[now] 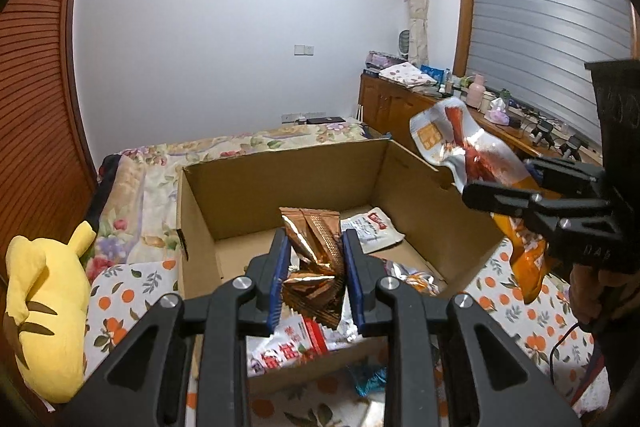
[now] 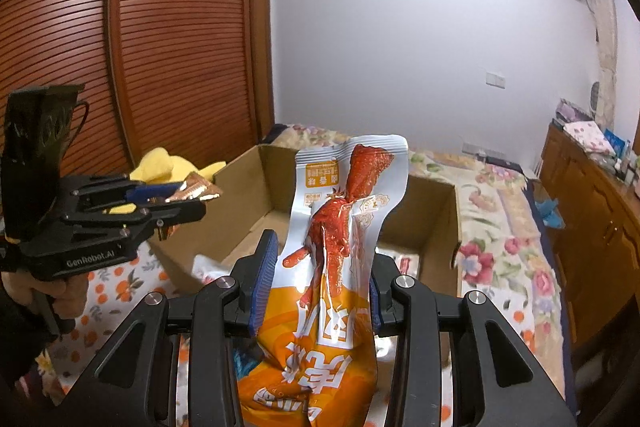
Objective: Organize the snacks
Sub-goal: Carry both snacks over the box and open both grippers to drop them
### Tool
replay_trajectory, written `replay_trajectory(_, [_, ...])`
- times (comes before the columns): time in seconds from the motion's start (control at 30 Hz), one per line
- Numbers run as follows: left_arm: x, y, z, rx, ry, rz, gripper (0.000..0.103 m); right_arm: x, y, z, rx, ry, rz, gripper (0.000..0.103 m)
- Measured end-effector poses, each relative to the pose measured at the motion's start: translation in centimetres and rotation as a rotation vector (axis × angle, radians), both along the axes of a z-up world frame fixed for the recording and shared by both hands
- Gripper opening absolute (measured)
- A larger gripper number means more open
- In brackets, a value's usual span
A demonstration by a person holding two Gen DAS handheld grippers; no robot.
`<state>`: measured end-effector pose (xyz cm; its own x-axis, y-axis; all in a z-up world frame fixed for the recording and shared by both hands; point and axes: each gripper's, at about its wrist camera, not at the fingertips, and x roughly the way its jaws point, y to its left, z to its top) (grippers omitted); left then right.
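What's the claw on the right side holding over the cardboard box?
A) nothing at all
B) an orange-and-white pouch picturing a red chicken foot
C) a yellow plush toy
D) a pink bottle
B: the right claw is clamped on the orange-and-white pouch, raised by the cardboard box, while the left claw grips a copper foil packet.

- Cardboard box (image 1: 256, 195) top is open, you can drop in from above; far floor bare.
- White packet (image 1: 374, 229) and red-white packets (image 1: 296, 347) crowd its near floor.
- Yellow plush (image 1: 44, 311) blocks your left side.
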<state>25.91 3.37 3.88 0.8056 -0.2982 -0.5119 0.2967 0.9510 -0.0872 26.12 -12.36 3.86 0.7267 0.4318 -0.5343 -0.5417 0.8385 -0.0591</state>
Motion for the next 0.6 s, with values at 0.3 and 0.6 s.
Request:
replay_trajectory(0.3, [2.4, -0.1, -1.2, 0.02, 0.025, 0.021, 0.026, 4.5, 0.4, -0.8, -0.005, 0.008, -0.003, 0.038])
replay_trajectory(0.6, [3.6, -0.4, -2.1, 0.035, 0.055, 0.032, 0.032, 6.4, 0.8, -1.9, -0.026, 0.018, -0.02, 0.038])
